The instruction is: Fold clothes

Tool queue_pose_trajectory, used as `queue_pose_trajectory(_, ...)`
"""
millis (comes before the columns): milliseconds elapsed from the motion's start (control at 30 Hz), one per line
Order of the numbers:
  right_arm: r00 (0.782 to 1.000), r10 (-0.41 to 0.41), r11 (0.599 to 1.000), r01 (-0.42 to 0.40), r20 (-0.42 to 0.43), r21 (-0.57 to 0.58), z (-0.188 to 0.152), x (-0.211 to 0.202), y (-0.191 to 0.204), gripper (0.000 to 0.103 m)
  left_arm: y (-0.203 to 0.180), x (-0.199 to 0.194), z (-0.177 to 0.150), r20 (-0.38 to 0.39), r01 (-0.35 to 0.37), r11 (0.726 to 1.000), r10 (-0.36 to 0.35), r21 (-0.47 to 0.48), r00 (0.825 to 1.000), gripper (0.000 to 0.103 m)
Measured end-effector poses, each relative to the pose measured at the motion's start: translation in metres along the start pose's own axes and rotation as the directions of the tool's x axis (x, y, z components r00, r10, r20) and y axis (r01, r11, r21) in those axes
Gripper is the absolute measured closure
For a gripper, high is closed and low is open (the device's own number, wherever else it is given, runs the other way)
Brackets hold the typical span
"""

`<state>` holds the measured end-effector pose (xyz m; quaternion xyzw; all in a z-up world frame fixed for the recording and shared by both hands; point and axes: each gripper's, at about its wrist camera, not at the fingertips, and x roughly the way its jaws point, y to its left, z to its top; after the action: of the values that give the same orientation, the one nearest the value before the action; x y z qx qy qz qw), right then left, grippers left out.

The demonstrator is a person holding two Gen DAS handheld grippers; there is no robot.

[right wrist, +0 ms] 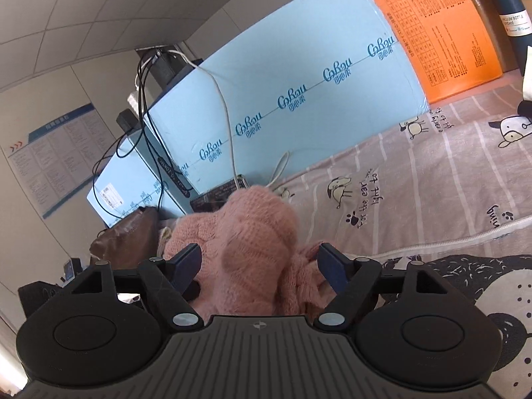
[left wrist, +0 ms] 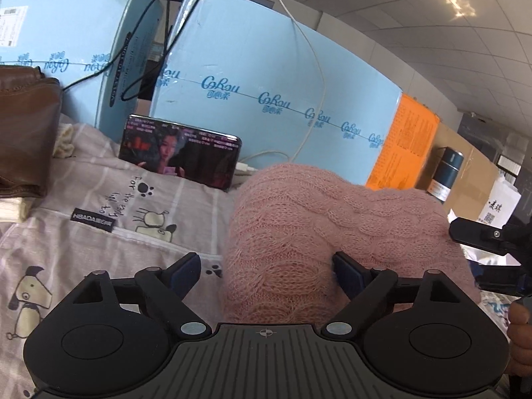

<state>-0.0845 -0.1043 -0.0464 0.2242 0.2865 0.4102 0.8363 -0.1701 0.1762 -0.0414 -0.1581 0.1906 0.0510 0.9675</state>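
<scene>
A pink cable-knit sweater (left wrist: 319, 226) lies bunched on a lilac cartoon-print sheet (left wrist: 99, 206). My left gripper (left wrist: 266, 272) is open, its jaws wide apart; the sweater's left end lies between them and its right finger (left wrist: 349, 272) presses into the knit. In the right wrist view the same sweater (right wrist: 252, 242) fills the gap of my right gripper (right wrist: 261, 266), which is also open with both fingers beside the fabric. The right gripper's black finger (left wrist: 478, 234) shows at the right edge of the left wrist view.
Light blue cartons (left wrist: 266, 76) and an orange box (left wrist: 405, 146) wall the far side. A phone (left wrist: 181, 151) playing video leans there with a white cable (left wrist: 312, 76). A brown leather bag (left wrist: 26, 133) lies left, a dark bottle (left wrist: 447, 174) right. A panda-print cloth (right wrist: 465, 286) lies nearby.
</scene>
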Motion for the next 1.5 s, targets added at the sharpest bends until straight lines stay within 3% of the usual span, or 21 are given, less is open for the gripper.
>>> queue_pose_trajectory(133, 0.998, 0.002, 0.999, -0.004, 0.064, 0.04, 0.006, -0.009, -0.005, 0.024, -0.004, 0.0, 0.003, 0.027, -0.154, 0.985, 0.152, 0.076, 0.988, 0.004)
queue_pose_trajectory(233, 0.998, 0.008, 0.999, -0.012, 0.069, 0.051, 0.007, -0.01, -0.006, 0.024, -0.003, 0.0, 0.006, 0.019, -0.18, 0.98, 0.179, 0.083, 0.984, 0.003)
queue_pose_trajectory(333, 0.997, 0.006, 0.998, -0.011, 0.079, 0.059, 0.007, -0.011, -0.007, 0.023, -0.01, -0.016, 0.012, 0.123, -0.194, 0.976, 0.182, 0.098, 0.976, 0.003)
queue_pose_trajectory(400, 0.997, -0.007, 0.997, 0.001, 0.081, 0.075, 0.007, -0.01, -0.009, 0.023, -0.02, -0.03, 0.017, 0.205, -0.174, 0.978, 0.148, 0.115, 0.967, 0.003)
queue_pose_trajectory(533, 0.996, -0.042, 0.993, 0.033, 0.075, 0.115, 0.008, -0.008, -0.014, 0.023, -0.05, -0.042, 0.021, 0.235, -0.015, 0.981, -0.031, 0.193, 0.971, 0.002)
queue_pose_trajectory(633, 0.993, -0.087, 0.988, 0.077, 0.078, 0.132, 0.007, -0.007, -0.017, 0.023, -0.082, -0.035, 0.013, 0.131, 0.131, 0.945, -0.176, 0.3, 0.976, 0.002)
queue_pose_trajectory(733, 0.99, -0.103, 0.983, 0.087, 0.094, 0.158, 0.008, -0.01, -0.02, 0.023, -0.104, -0.013, -0.001, -0.005, 0.268, 0.903, -0.283, 0.337, 0.959, 0.002)
queue_pose_trajectory(833, 0.986, -0.124, 0.979, 0.103, 0.108, 0.176, 0.009, -0.012, -0.023, 0.022, -0.116, 0.013, -0.011, -0.088, 0.283, 0.896, -0.27, 0.342, 0.959, 0.002)
queue_pose_trajectory(1000, 0.988, -0.119, 0.978, 0.099, 0.102, 0.184, 0.009, -0.012, -0.025, 0.02, -0.106, 0.034, -0.015, -0.132, 0.254, 0.922, -0.224, 0.291, 0.966, 0.004)
queue_pose_trajectory(1067, 0.988, -0.121, 0.977, 0.102, 0.094, 0.187, 0.01, -0.011, -0.026, 0.02, -0.098, 0.034, -0.013, -0.119, 0.248, 0.933, -0.224, 0.262, 0.967, 0.011)
queue_pose_trajectory(1200, 0.988, -0.137, 0.973, 0.12, 0.076, 0.197, 0.009, -0.008, -0.028, 0.02, -0.081, 0.033, -0.007, -0.09, 0.238, 0.953, -0.225, 0.187, 0.97, 0.05)
queue_pose_trajectory(1267, 0.988, -0.142, 0.971, 0.126, 0.065, 0.202, 0.009, -0.006, -0.029, 0.02, -0.072, 0.031, -0.002, -0.072, 0.234, 0.961, -0.226, 0.145, 0.971, 0.062)
queue_pose_trajectory(1500, 0.993, -0.119, 0.97, 0.12, -0.02, 0.213, 0.006, 0.009, -0.033, 0.018, -0.048, -0.001, 0.014, 0.097, 0.177, 0.981, -0.184, 0.079, 0.978, 0.066)
